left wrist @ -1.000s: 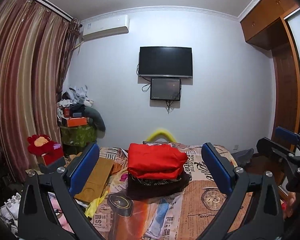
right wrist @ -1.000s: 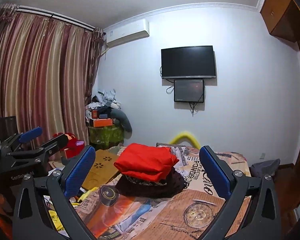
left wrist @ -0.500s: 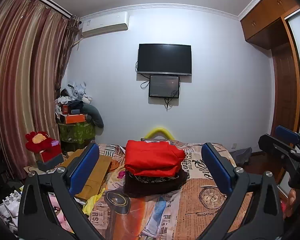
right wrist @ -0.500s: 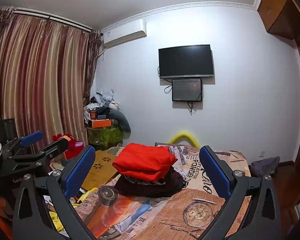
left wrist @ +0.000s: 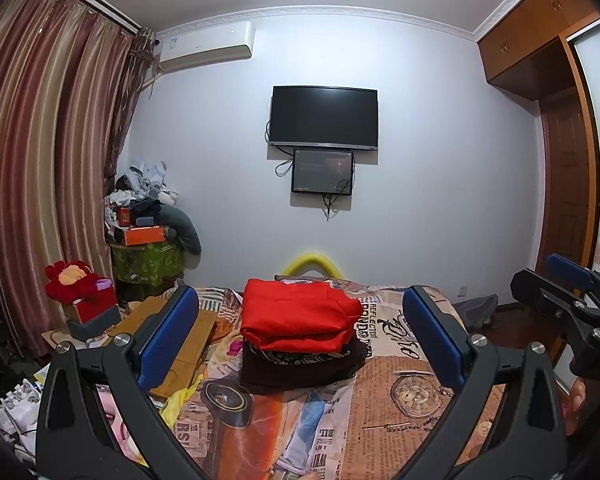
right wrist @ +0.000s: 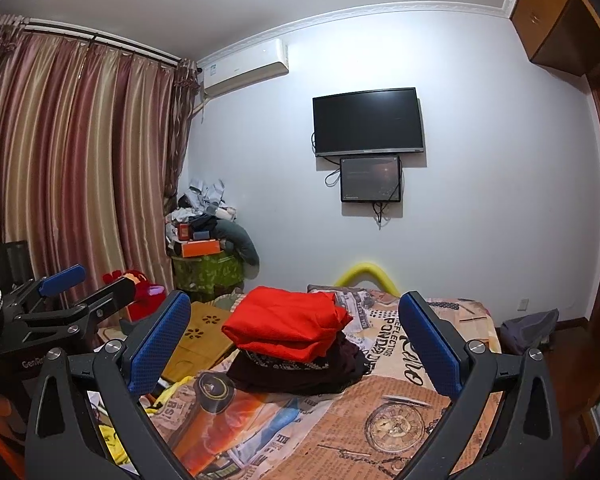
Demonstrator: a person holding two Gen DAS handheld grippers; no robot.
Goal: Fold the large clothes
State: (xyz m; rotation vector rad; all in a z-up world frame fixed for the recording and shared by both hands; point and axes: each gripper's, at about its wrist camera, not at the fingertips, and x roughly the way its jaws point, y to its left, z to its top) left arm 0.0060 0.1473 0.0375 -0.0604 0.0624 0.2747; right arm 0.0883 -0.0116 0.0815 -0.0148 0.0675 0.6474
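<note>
Folded red garment [left wrist: 298, 318] tops dark, possibly folded clothes [left wrist: 300, 372].

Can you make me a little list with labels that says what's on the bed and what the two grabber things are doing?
place: bed with a newspaper-print cover
top of pile: folded red garment
under it: folded dark garment
beside pile: flat wooden board
left gripper: open, holding nothing, above the bed
right gripper: open, holding nothing, above the bed
on the wall: TV, small screen below it
</note>
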